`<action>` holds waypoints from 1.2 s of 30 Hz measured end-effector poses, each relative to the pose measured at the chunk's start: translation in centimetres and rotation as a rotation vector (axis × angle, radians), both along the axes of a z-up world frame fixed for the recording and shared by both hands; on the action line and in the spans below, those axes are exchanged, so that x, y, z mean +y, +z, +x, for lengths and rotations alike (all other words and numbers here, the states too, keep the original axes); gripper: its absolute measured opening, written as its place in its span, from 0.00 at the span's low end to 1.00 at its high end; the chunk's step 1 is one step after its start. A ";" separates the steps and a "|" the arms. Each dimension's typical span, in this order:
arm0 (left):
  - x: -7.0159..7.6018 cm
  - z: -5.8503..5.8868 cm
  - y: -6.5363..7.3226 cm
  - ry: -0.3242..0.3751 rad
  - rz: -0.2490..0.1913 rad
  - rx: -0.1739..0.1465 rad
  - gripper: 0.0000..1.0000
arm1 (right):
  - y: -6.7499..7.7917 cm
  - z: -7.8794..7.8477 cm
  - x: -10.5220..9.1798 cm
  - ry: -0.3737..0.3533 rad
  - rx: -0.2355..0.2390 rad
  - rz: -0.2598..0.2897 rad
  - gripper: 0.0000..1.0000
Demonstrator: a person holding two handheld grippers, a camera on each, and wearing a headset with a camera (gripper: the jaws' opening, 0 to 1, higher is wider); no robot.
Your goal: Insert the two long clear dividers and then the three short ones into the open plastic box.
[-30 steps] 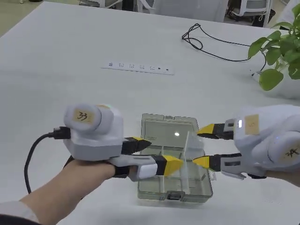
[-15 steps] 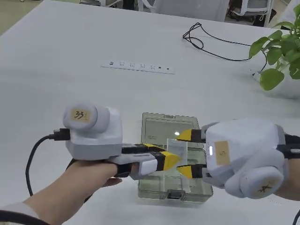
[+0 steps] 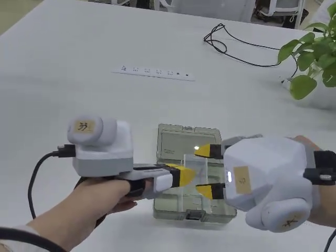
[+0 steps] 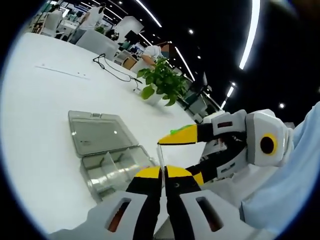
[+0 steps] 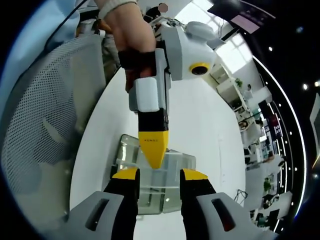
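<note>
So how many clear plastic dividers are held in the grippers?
1: a clear plastic divider pinched in the left gripper's shut jaws, above the open clear plastic box, between the right gripper's open jaws. Any in the box are partly hidden.

"How does the left gripper [image 3: 184, 175] stand?"

"Its jaws are pinched together on a clear divider [image 3: 197, 165] and point right. The left hand [image 3: 100, 197] holds it from beneath, the forearm coming in from the lower left."

"And the right gripper [image 3: 203, 171]?"

"It faces the left one with its jaws spread wide. The left's yellow tip points into the gap between them."
</note>
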State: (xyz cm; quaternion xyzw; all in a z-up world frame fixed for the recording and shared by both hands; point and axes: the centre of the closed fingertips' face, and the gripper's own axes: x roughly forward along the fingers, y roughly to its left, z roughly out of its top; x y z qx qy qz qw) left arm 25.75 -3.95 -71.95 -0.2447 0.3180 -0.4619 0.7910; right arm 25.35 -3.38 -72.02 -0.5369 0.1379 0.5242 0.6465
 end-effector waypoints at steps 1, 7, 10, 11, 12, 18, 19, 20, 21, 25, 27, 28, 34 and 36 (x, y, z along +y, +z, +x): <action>0.0 0.0 0.0 -0.001 -0.002 -0.002 0.00 | 0.0 0.0 0.0 0.001 0.000 -0.001 0.32; 0.1 0.0 0.3 -0.001 0.001 -0.028 0.00 | 0.4 0.1 0.1 0.031 -0.009 -0.001 0.37; 0.0 -0.3 0.4 -0.023 0.017 -0.051 0.00 | 1.1 0.2 0.2 -0.017 0.066 0.075 0.38; 0.1 -0.4 0.4 -0.039 0.034 -0.068 0.00 | 1.4 0.2 0.2 -0.029 0.088 0.093 0.38; 0.1 -0.6 0.1 -0.067 0.048 -0.089 0.00 | 2.0 0.4 0.1 -0.055 0.131 0.128 0.38; 0.1 -1.9 0.5 -0.200 0.103 -0.201 0.00 | 4.7 0.8 -0.2 -0.120 0.374 0.285 0.31; 0.1 -2.1 0.5 -0.223 0.112 -0.217 0.00 | 4.9 0.7 -0.4 -0.123 0.406 0.282 0.30; 0.1 -2.2 0.5 -0.247 0.123 -0.241 0.00 | 5.1 0.7 -0.5 -0.122 0.436 0.288 0.29; 0.1 -2.4 0.5 -0.266 0.129 -0.258 0.00 | 5.2 0.2 -0.6 -0.098 0.476 0.276 0.27; -0.1 -3.2 0.6 -0.335 0.146 -0.289 0.00 | 4.8 -1.0 -1.1 -0.089 0.614 0.250 0.23; -0.2 -3.4 0.5 -0.364 0.161 -0.317 0.00 | 4.4 -1.7 -1.3 -0.065 0.660 0.215 0.20; -0.2 -3.5 0.5 -0.373 0.166 -0.326 0.00 | 4.1 -1.6 -1.6 -0.060 0.676 0.204 0.18; -0.4 -4.1 0.8 -0.419 0.152 -0.348 0.00 | 2.3 -2.3 -1.5 -0.032 0.711 0.128 0.15; -0.5 -4.3 0.7 -0.432 0.156 -0.357 0.00 | 2.2 -2.7 -1.1 -0.021 0.735 0.124 0.13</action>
